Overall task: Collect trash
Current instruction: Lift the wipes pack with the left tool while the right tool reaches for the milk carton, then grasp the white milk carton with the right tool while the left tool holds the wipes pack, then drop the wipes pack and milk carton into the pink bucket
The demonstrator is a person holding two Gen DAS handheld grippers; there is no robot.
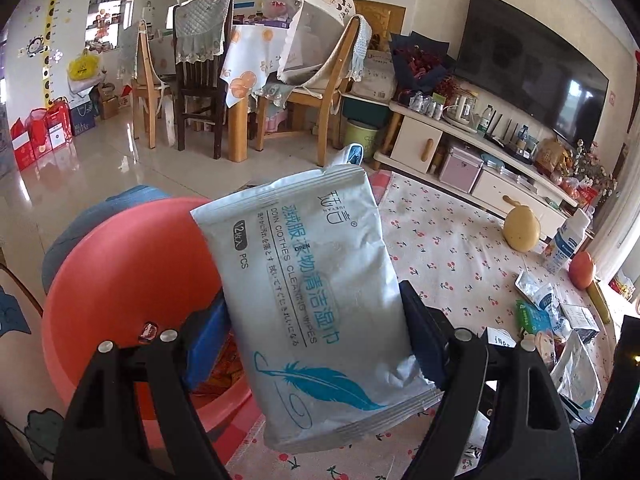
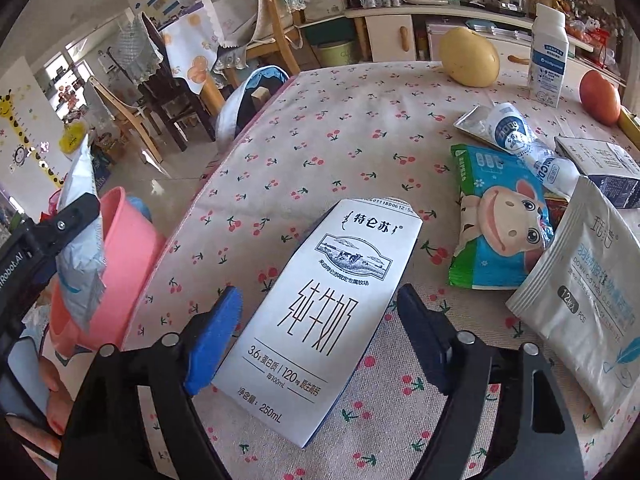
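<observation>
1. Left gripper [image 1: 316, 344]: fingers clamped on white wipes pack [image 1: 316, 292], held up over pink bin [image 1: 120, 288] beside the surface edge.
2. Right gripper [image 2: 316, 340]: fingers apart, either side of white milk carton [image 2: 320, 320] lying flat on cherry-print surface [image 2: 340, 120]; left pad just beside carton, right pad w/ a gap.
3. More trash to the right: cow-print bag [image 2: 500, 220], 2nd wipes pack [image 2: 588, 300].

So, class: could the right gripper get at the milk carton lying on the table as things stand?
Probably yes. The milk carton lies flat between the right gripper's open fingers, with nothing on top; the cow-print packet lies clear to one side.
</observation>
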